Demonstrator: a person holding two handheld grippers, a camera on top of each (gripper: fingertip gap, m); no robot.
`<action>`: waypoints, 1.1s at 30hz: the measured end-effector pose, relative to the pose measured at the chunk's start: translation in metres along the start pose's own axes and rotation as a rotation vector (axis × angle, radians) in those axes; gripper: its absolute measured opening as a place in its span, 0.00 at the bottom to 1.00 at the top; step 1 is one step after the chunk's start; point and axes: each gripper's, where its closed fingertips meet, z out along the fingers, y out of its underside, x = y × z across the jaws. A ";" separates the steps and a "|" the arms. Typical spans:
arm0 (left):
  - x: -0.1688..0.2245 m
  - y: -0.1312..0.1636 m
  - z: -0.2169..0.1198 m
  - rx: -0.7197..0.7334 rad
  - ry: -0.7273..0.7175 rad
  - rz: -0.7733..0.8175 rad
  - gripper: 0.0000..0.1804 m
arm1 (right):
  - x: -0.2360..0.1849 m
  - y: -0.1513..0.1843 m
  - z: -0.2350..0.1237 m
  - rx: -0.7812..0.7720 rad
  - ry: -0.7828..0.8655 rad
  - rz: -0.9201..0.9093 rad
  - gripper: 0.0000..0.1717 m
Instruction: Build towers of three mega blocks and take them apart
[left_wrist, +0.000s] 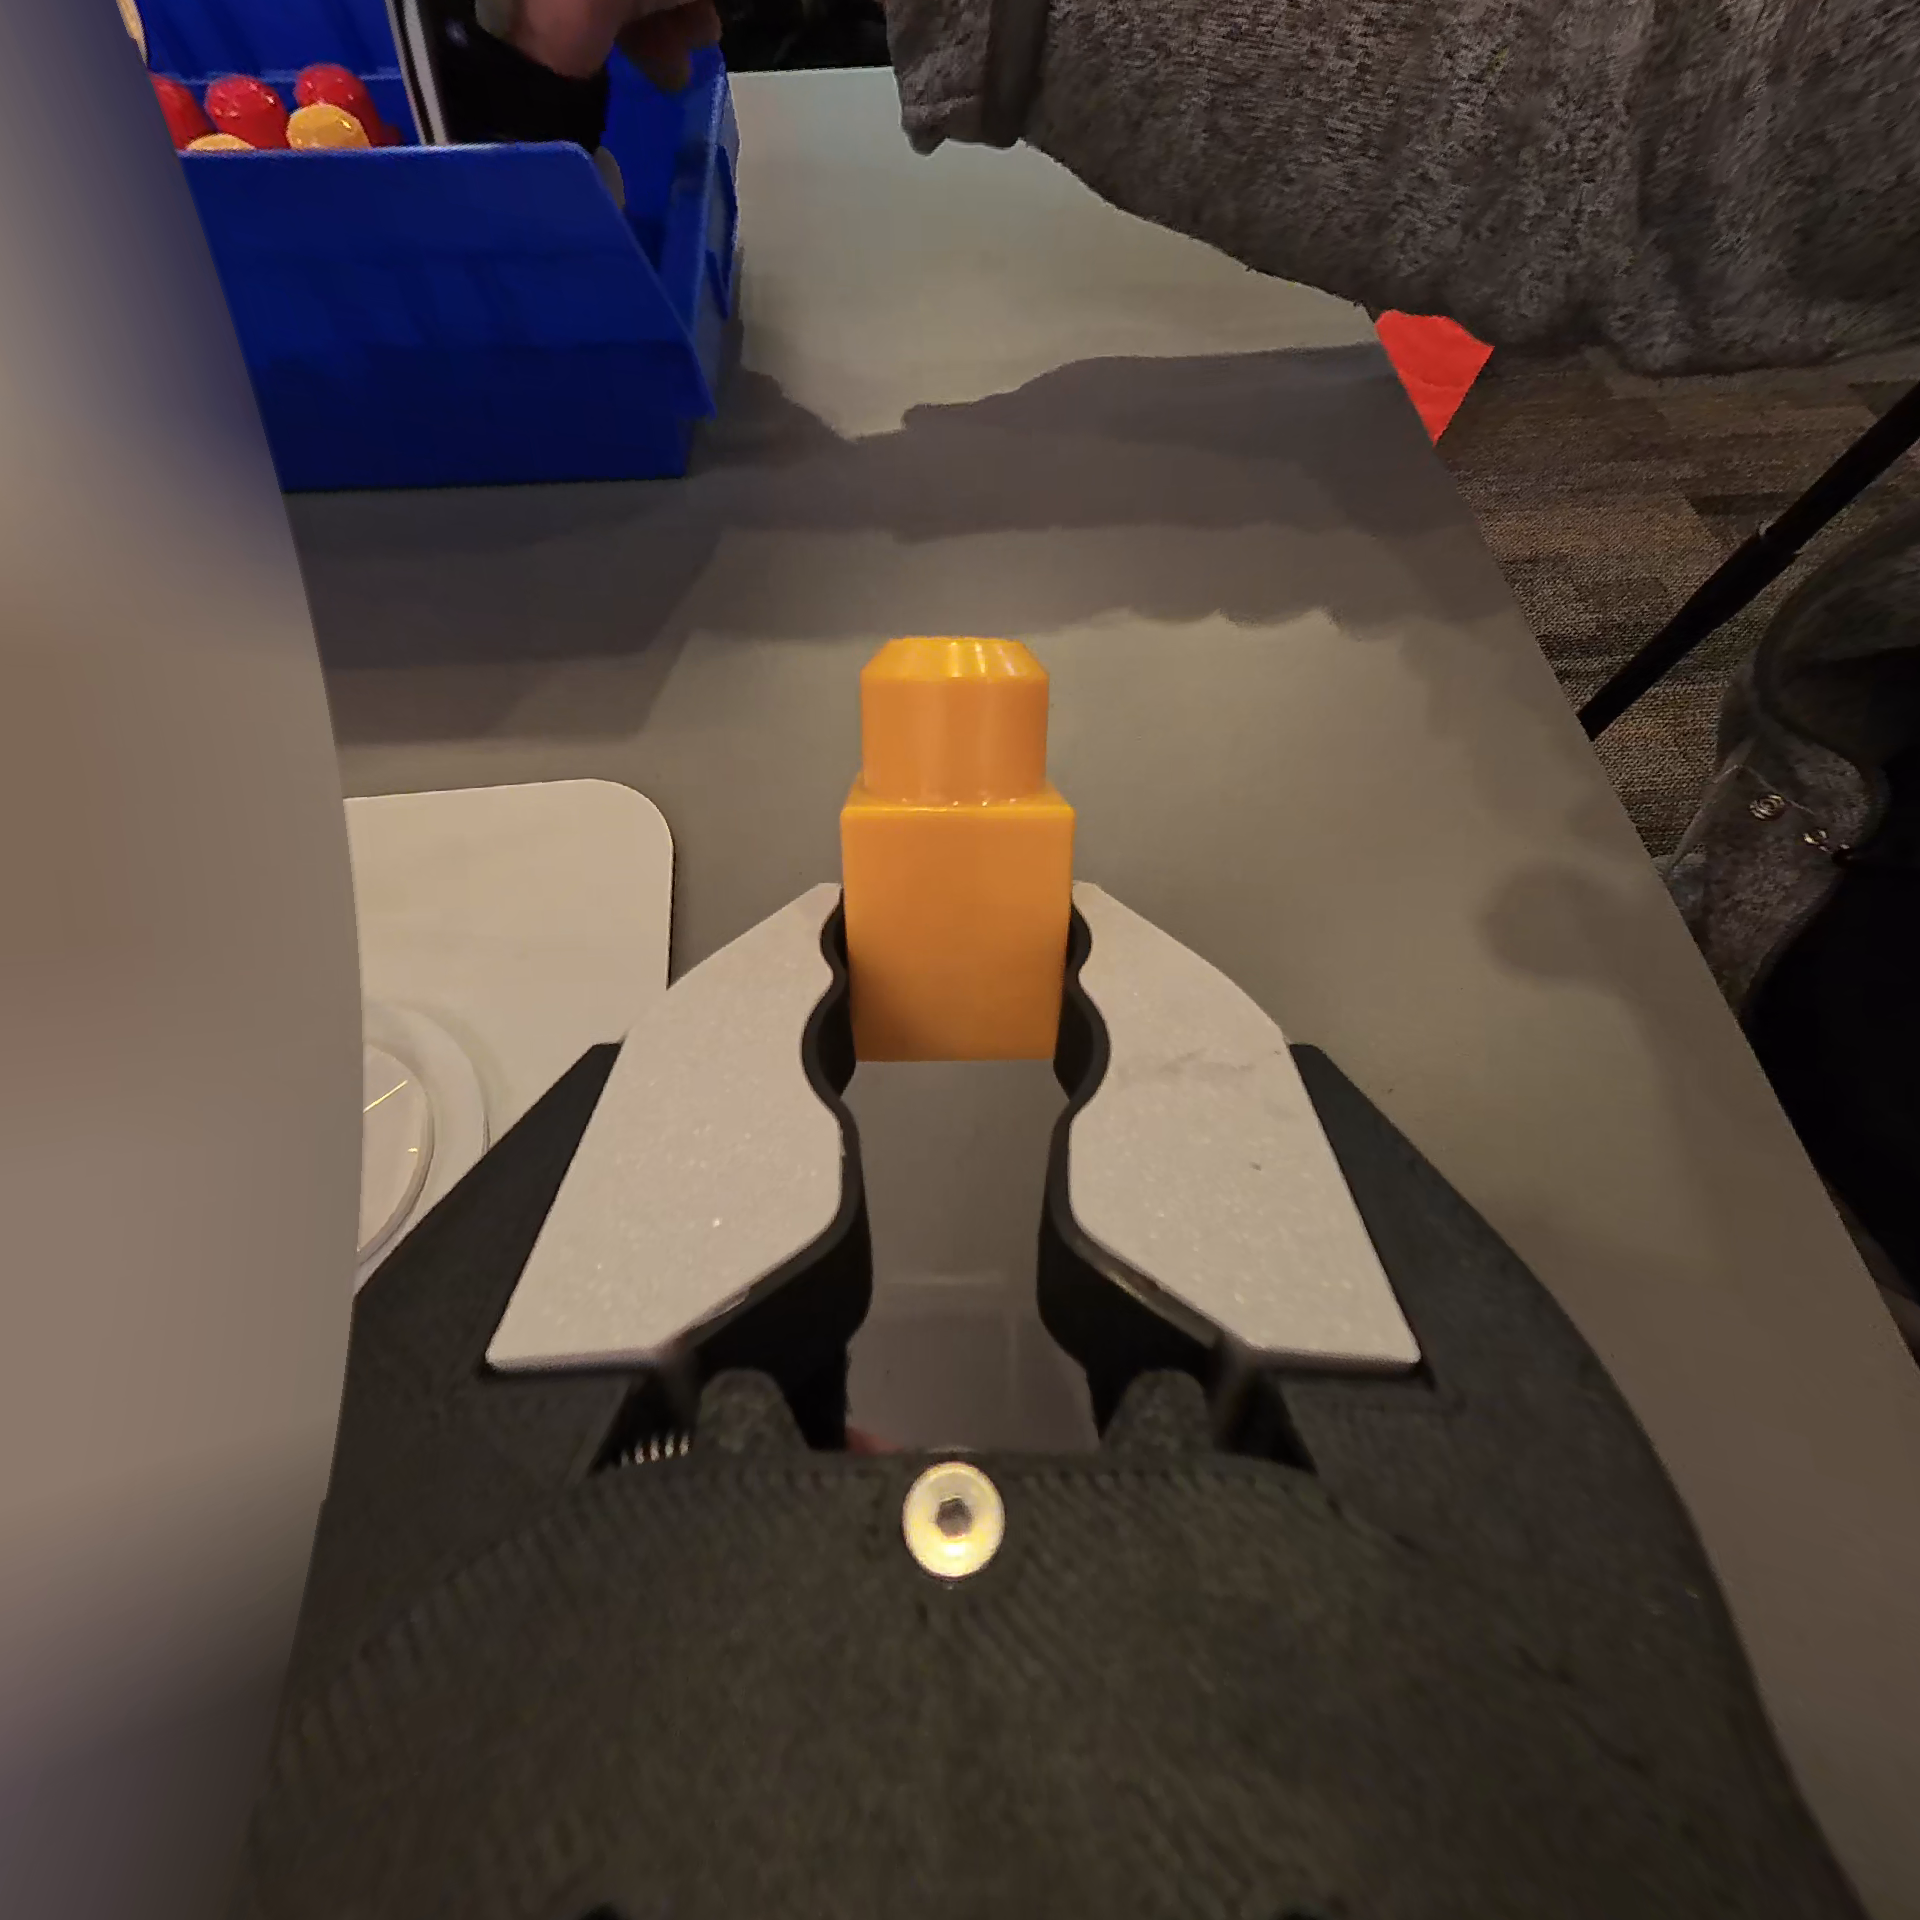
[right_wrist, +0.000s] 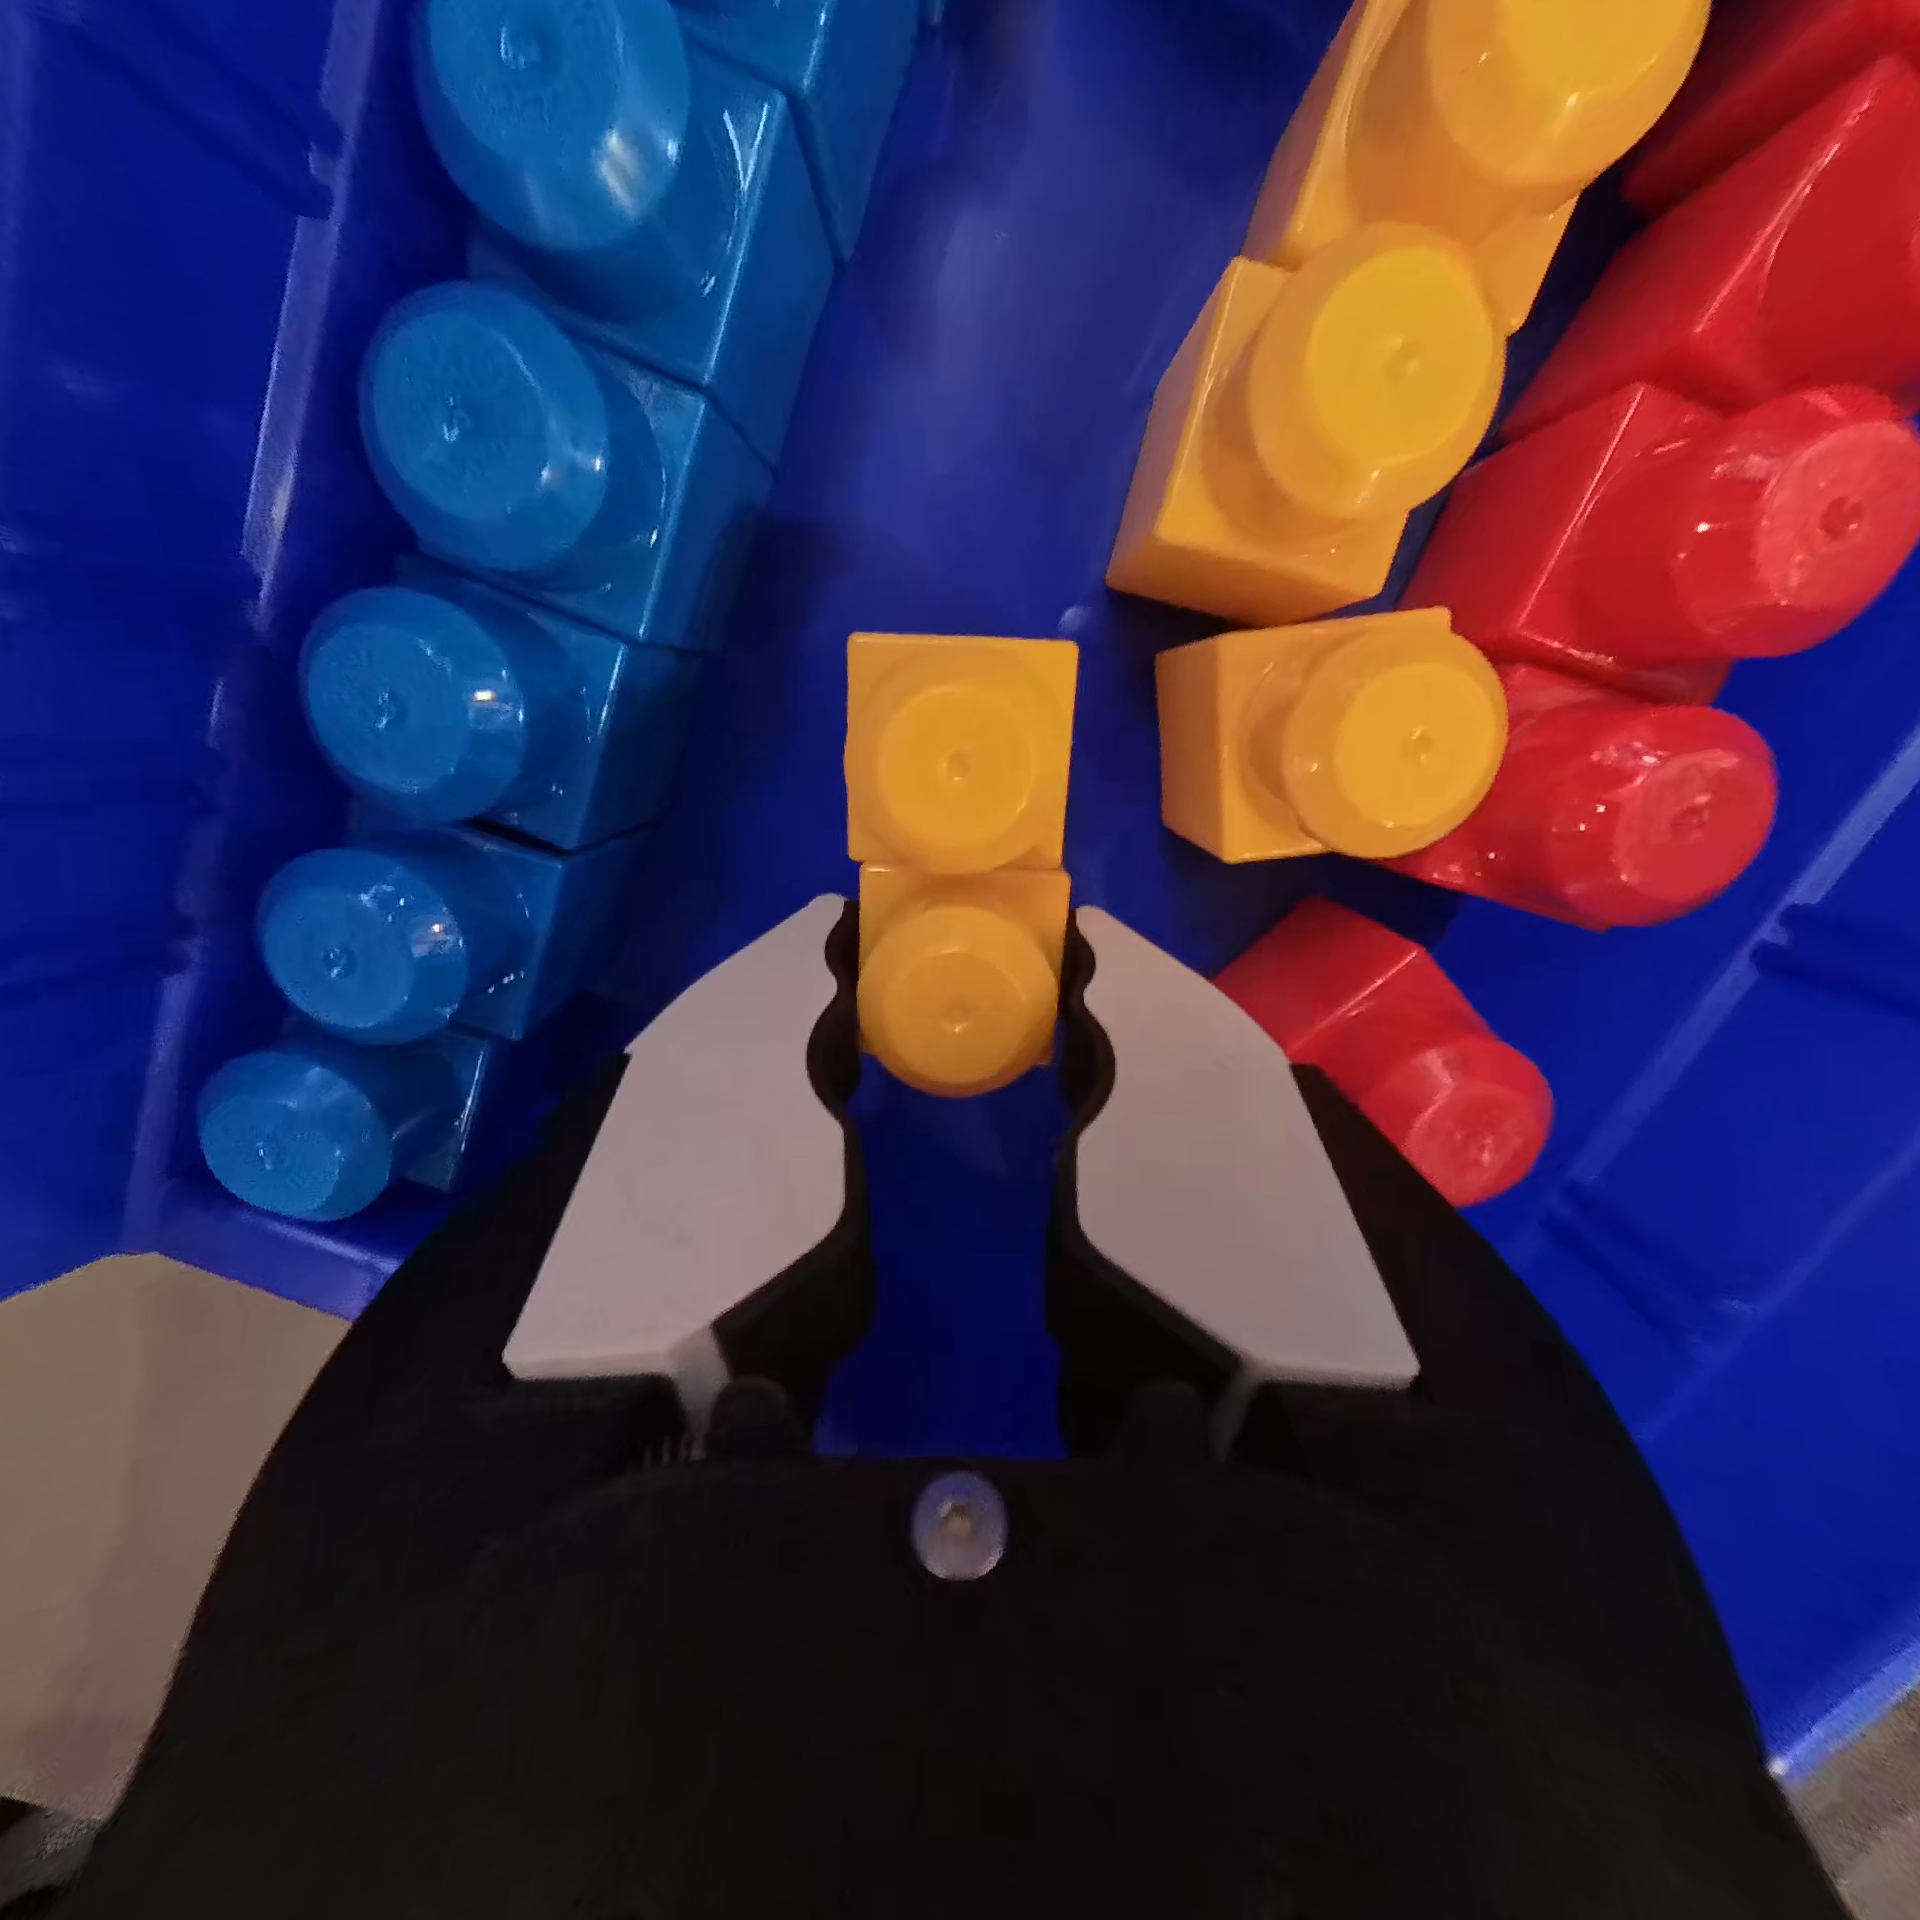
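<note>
Standing upright on the grey table (left_wrist: 1195, 582), an orange block (left_wrist: 954, 914) is being pinched by the left gripper (left_wrist: 956, 935). Inside the blue bin (right_wrist: 987, 395), the right gripper (right_wrist: 961, 971) is squeezing a yellow block (right_wrist: 961, 987) touching its yellow neighbour (right_wrist: 961, 748); lifting carelessly risks dragging that neighbour along.

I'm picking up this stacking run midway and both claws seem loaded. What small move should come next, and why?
Probably lift the right claw straight up out of the blue bin. Its pads look closed on a yellow block close beside another yellow block, so a straight rise should clear it. The left claw holds an orange block stud-up over the grey table, ready to be capped.
</note>
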 end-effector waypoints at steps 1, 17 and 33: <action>0.000 0.000 0.000 0.000 0.001 0.000 0.20 | 0.001 -0.002 0.001 0.004 -0.002 0.000 0.22; -0.003 -0.005 -0.002 0.015 -0.039 0.019 0.19 | -0.034 0.001 -0.103 0.290 0.132 -0.097 0.29; -0.019 -0.028 -0.016 0.005 -0.354 0.193 0.19 | -0.318 -0.024 -0.128 0.667 -0.725 -0.351 0.28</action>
